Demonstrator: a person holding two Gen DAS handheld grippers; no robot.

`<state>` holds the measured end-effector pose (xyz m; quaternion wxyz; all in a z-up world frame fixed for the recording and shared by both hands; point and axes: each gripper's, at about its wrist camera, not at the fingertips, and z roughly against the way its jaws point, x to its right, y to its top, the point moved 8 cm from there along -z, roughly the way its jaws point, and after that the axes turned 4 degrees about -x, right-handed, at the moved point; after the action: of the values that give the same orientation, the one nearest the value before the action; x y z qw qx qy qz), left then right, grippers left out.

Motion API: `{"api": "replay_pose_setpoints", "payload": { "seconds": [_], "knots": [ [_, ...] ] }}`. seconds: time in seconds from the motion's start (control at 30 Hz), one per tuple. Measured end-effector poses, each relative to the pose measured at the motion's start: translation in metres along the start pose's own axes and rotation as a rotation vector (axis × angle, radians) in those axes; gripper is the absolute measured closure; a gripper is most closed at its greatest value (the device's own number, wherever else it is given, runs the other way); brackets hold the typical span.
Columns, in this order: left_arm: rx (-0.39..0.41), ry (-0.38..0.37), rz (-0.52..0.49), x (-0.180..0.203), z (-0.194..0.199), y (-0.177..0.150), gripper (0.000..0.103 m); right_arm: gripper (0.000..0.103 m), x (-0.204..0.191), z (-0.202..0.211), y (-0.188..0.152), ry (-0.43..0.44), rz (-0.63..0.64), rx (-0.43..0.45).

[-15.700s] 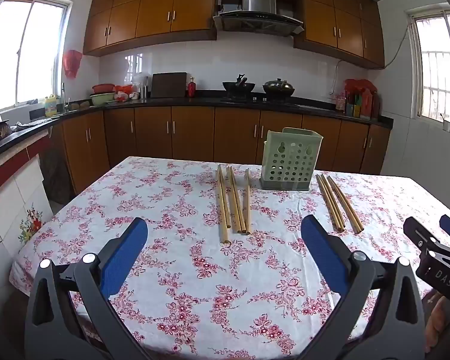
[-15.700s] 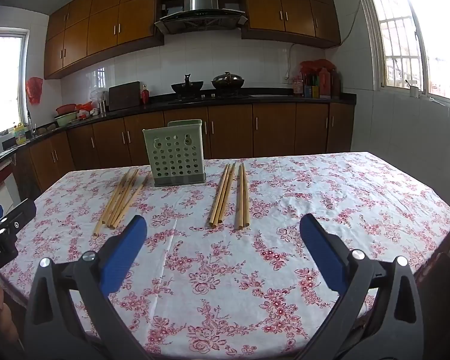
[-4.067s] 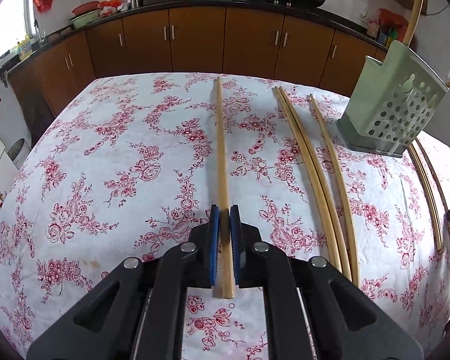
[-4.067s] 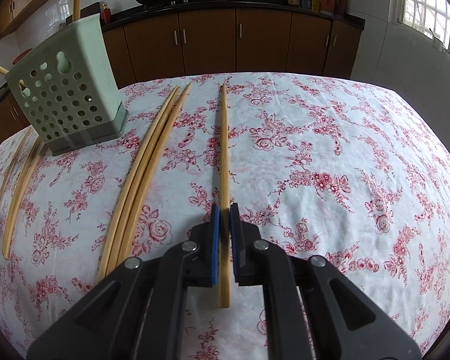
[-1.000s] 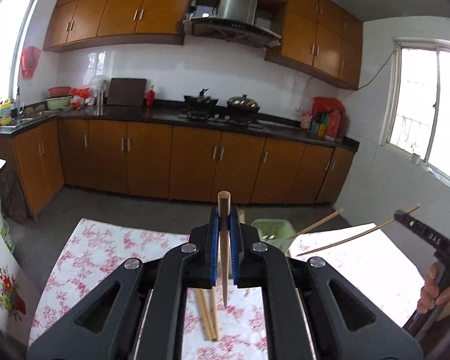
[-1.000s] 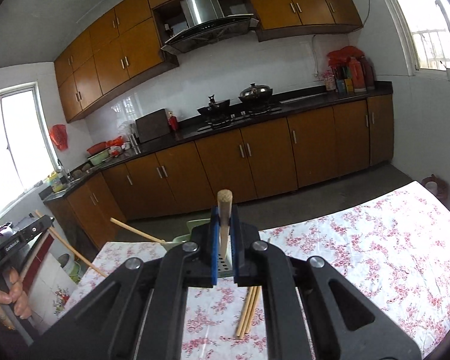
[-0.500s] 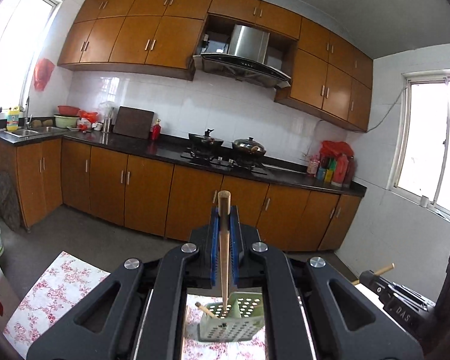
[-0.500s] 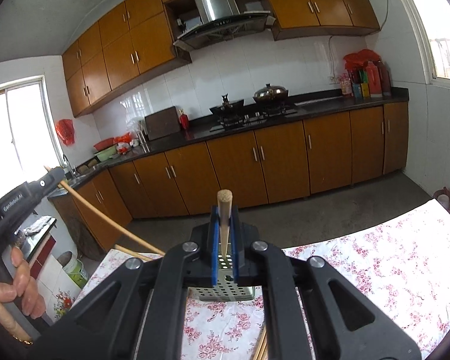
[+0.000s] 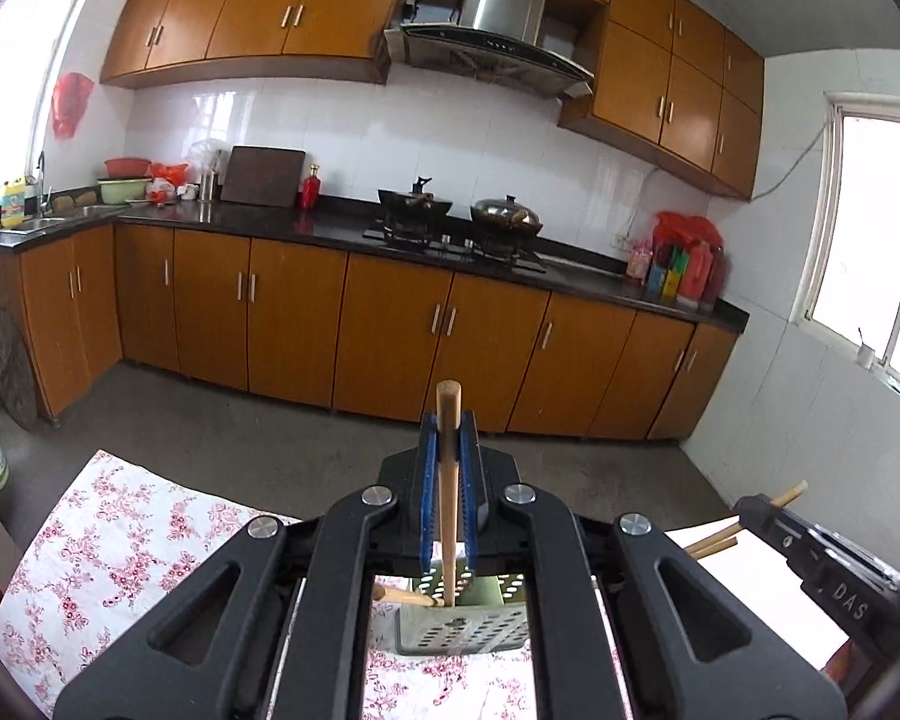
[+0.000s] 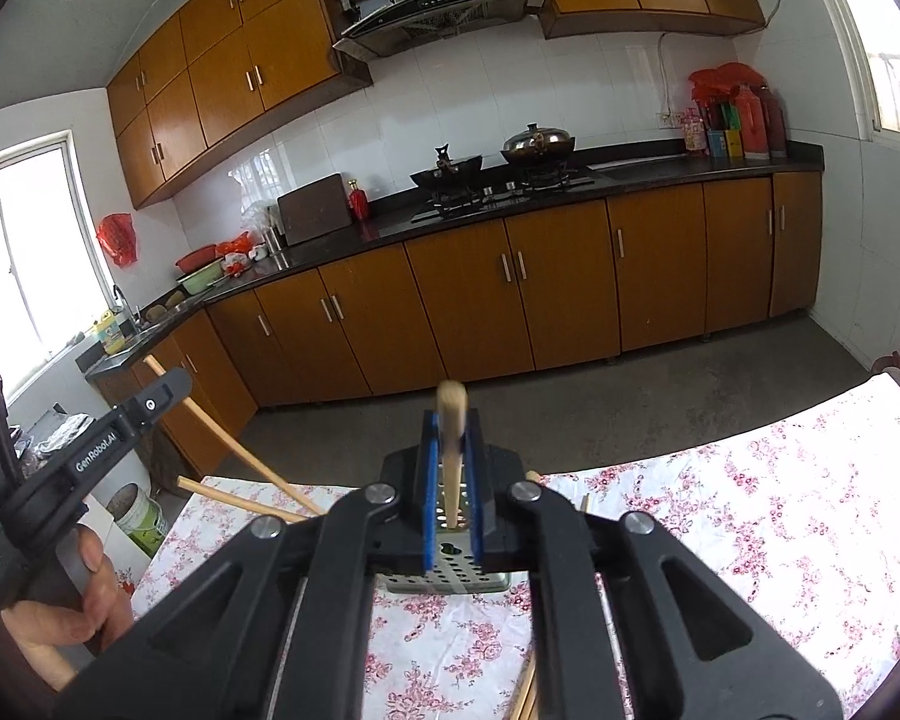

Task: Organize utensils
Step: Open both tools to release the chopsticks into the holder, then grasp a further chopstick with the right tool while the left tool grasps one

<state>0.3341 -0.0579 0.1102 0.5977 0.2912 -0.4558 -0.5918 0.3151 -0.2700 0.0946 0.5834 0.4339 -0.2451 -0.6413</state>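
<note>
Both chopsticks now lowered tip-first into the green holder (image 9: pixel 459 624) — left gripper (image 9: pixel 448 492) and right gripper (image 10: pixel 452 480) still clamped, release pending.

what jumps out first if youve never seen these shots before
Front and centre in each wrist view, a gripper pinches a chopstick pointing down at the green perforated holder on the floral tablecloth: left gripper on its chopstick, right gripper on its chopstick. Behind runs a wall of orange-brown cabinets.
</note>
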Motion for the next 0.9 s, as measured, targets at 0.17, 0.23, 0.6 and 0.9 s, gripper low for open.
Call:
{"api": "replay_pose_setpoints", "payload": {
  "seconds": [0.17,0.23,0.6,0.9],
  "knots": [
    [0.02,0.004,-0.007,-0.002,0.013,0.006,0.094,0.083,0.006,0.017,-0.003,-0.042,-0.005,0.045],
    [0.037,0.011,-0.004,-0.007,0.025,0.011,0.093,0.082,0.014,0.027,-0.003,-0.061,-0.018,0.067],
    [0.001,0.109,0.013,-0.074,0.063,-0.019,0.077,0.08,0.094,0.03,-0.09,-0.241,-0.116,-0.048],
    [-0.248,0.208,0.038,-0.132,0.014,-0.124,0.077,0.081,0.092,-0.071,-0.204,-0.176,-0.132,-0.372]
  ]
}}
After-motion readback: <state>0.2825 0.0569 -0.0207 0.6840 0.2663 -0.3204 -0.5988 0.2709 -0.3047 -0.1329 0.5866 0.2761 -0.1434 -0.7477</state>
